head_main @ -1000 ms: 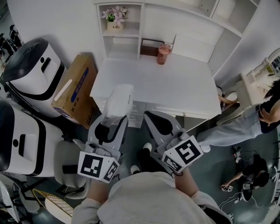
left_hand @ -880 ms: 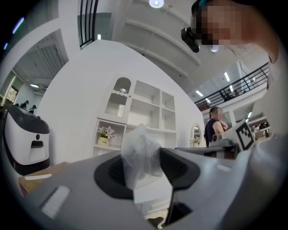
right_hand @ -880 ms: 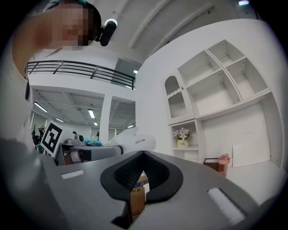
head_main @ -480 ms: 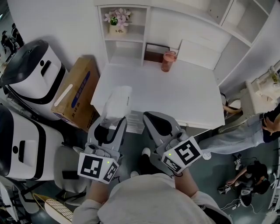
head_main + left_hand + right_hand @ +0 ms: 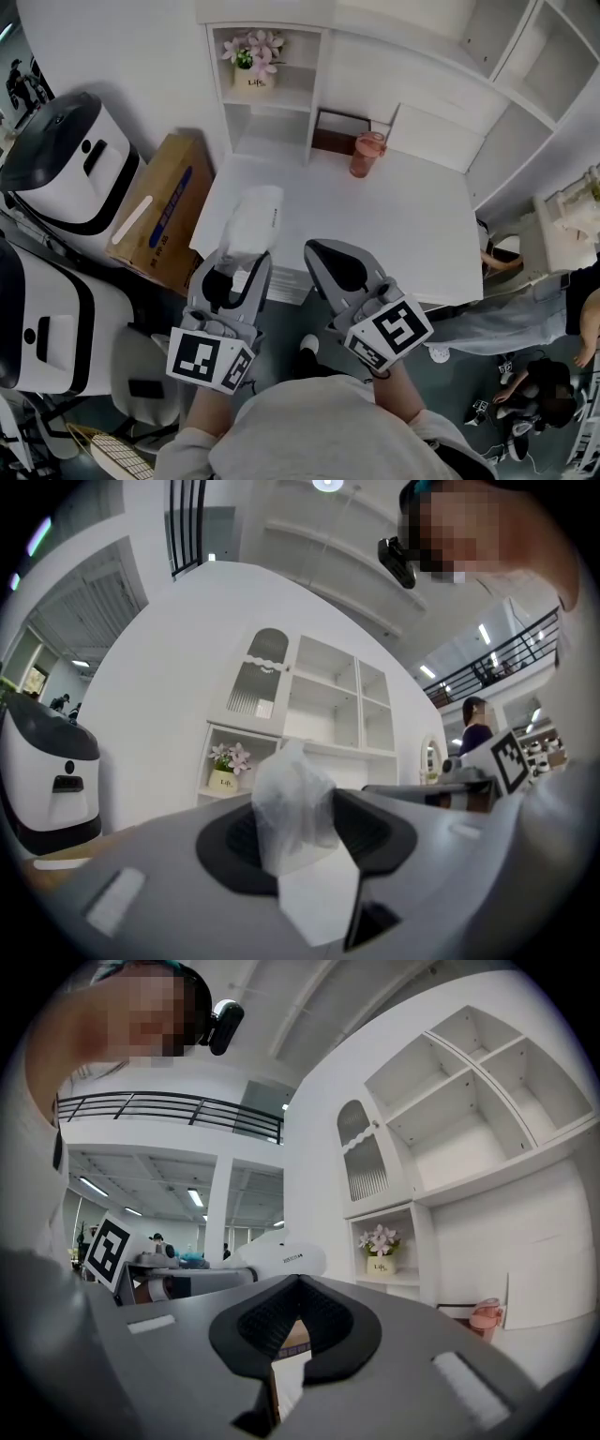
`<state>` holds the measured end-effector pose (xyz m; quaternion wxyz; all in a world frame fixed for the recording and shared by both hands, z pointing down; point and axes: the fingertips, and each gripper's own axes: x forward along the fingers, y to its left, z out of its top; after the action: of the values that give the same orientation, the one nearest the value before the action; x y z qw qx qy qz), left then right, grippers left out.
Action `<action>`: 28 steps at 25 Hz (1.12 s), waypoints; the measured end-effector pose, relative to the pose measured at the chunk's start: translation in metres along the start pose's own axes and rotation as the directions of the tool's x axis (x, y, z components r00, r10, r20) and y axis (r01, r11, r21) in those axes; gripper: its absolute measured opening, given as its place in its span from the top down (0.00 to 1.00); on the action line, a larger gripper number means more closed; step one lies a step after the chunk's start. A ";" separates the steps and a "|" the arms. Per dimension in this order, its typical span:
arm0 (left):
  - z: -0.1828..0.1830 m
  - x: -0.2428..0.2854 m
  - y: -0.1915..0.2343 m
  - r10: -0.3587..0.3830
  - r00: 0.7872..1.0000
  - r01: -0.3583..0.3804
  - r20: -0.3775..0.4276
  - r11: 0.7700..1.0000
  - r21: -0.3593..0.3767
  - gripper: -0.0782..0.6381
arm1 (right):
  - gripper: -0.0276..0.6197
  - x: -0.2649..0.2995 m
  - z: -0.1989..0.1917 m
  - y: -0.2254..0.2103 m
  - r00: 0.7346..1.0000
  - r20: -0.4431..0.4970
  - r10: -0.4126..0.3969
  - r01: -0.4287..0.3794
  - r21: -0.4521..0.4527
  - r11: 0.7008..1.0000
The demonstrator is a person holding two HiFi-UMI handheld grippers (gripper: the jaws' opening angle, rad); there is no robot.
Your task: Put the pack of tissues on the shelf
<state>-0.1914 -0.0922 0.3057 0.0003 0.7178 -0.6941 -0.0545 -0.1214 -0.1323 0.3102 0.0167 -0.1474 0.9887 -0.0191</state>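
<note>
We count two claws, the left claw [image 5: 242, 259] and the right claw [image 5: 322, 255]; one pack of tissues [image 5: 251, 217]; one bench [image 5: 394, 234]; one pink cup [image 5: 367, 155]; one pot of flowers [image 5: 251, 62]; one cardboard box [image 5: 159, 211]; and two white machines, the farther machine [image 5: 70, 164] and the nearer machine [image 5: 47, 314].

The left tool [image 5: 242, 259] is clamping the pack of tissues [image 5: 253, 214]; the right tool [image 5: 317, 251] is hanging beside it, jaws pressing together on nothing. Both are pointing forward.
</note>
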 end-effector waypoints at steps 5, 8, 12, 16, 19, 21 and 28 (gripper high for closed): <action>0.000 0.030 0.003 0.014 1.000 -0.014 0.005 1.000 0.005 0.65 | 0.96 0.013 0.004 -0.029 1.000 0.005 0.016 -0.016 -0.003 1.000; 0.000 0.046 0.004 0.022 1.000 -0.022 0.011 1.000 0.011 0.65 | 0.96 0.018 0.005 -0.045 1.000 0.012 0.024 -0.024 -0.005 1.000; 0.001 0.067 0.000 0.027 0.999 -0.027 0.020 0.999 0.019 0.65 | 0.96 0.020 0.007 -0.066 0.999 0.021 0.033 -0.032 -0.010 0.999; -0.001 0.085 -0.005 0.029 0.999 -0.029 0.024 0.999 0.023 0.65 | 0.96 0.021 0.005 -0.085 0.999 0.020 0.036 -0.036 -0.006 0.999; -0.005 0.095 -0.005 0.023 1.000 -0.023 0.008 0.999 0.023 0.65 | 0.96 0.024 0.005 -0.095 0.999 0.020 0.034 -0.034 0.002 0.999; -0.005 0.100 -0.003 0.021 1.000 -0.021 0.001 1.000 0.019 0.65 | 0.96 0.027 0.004 -0.099 0.999 0.016 0.033 -0.033 0.009 0.999; -0.013 0.119 0.010 -0.001 1.000 0.001 -0.014 1.000 0.002 0.65 | 0.96 0.039 -0.005 -0.116 1.000 -0.009 -0.004 0.004 0.017 1.000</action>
<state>-0.1970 -0.2124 0.3105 0.0046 0.7185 -0.6938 -0.0489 -0.1256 -0.2543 0.3195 0.0136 -0.1494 0.9883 -0.0284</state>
